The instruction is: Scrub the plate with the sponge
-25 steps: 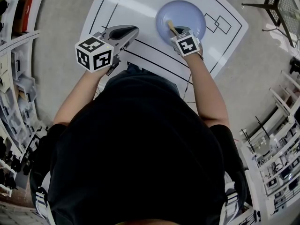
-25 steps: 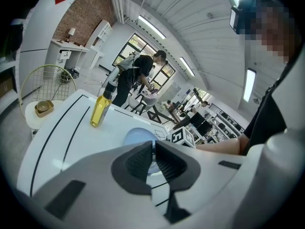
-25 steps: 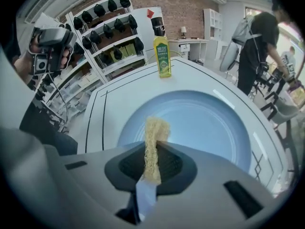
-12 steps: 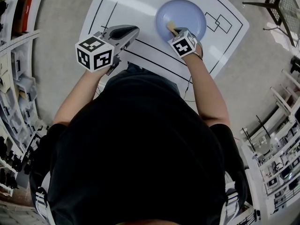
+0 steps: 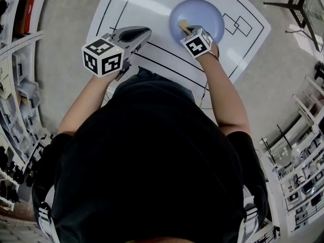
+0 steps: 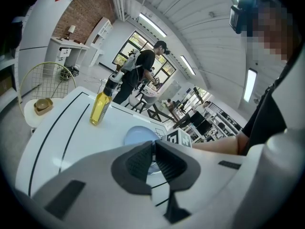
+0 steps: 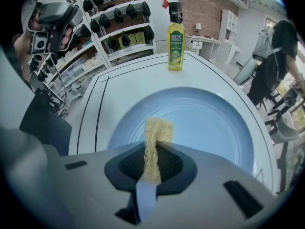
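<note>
1. my right gripper (image 7: 152, 149) has its fingers closed tight on the sponge (image 7: 155, 130), a thin yellow strip standing on edge between the pads, with its free end sticking out past the tips.
2. that free end sits over the near part of the plate (image 7: 205, 123); i can't tell whether it actually presses on the surface.
3. the plate is pale blue and lies flat on the white table (image 5: 136, 4), toward its far right corner, beside the drawn rectangles.
4. my left gripper (image 6: 153, 149) has its fingers brought together with nothing between them; it hangs over the table's near edge, left of the plate and well apart from it.
5. a yellow bottle (image 7: 175, 46) with a black cap stands upright near the far edge, beyond the plate.
</note>
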A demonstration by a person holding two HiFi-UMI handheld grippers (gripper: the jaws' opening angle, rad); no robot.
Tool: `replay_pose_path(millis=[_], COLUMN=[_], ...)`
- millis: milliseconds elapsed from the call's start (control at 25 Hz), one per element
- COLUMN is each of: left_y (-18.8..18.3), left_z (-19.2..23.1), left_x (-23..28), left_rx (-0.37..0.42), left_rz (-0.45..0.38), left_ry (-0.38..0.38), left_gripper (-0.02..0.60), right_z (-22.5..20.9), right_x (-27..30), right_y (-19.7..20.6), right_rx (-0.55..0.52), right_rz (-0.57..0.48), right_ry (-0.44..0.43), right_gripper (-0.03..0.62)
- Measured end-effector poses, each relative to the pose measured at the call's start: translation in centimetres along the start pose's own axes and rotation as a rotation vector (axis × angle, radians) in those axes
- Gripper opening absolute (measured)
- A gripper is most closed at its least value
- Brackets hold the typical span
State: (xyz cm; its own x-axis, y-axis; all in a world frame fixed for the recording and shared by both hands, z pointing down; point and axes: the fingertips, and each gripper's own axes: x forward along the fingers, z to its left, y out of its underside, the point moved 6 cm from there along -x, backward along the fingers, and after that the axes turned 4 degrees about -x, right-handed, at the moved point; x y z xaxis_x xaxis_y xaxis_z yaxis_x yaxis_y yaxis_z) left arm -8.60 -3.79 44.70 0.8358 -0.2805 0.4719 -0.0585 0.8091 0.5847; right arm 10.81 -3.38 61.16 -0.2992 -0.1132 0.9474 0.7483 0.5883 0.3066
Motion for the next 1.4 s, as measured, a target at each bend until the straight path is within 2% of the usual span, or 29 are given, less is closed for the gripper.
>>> replay_pose_path(millis=[760, 1400], left_y=[-0.1, 0.0], left_z=[0.4, 0.5], left_x=[0.4, 0.6], left_rx=[-0.009, -0.004], left_rz=[0.006, 0.018], left_ry=[-0.006, 0.000], left_gripper=[0.025, 0.025], right_z=[-3.4, -7.8], right_x=[0.4, -0.6], right_y=[-2.3, -0.5], right_rx=[-0.002, 0.130], right_rz=[-0.037, -0.065], right_ry=[0.033, 0.097], right_gripper=[0.037, 0.037])
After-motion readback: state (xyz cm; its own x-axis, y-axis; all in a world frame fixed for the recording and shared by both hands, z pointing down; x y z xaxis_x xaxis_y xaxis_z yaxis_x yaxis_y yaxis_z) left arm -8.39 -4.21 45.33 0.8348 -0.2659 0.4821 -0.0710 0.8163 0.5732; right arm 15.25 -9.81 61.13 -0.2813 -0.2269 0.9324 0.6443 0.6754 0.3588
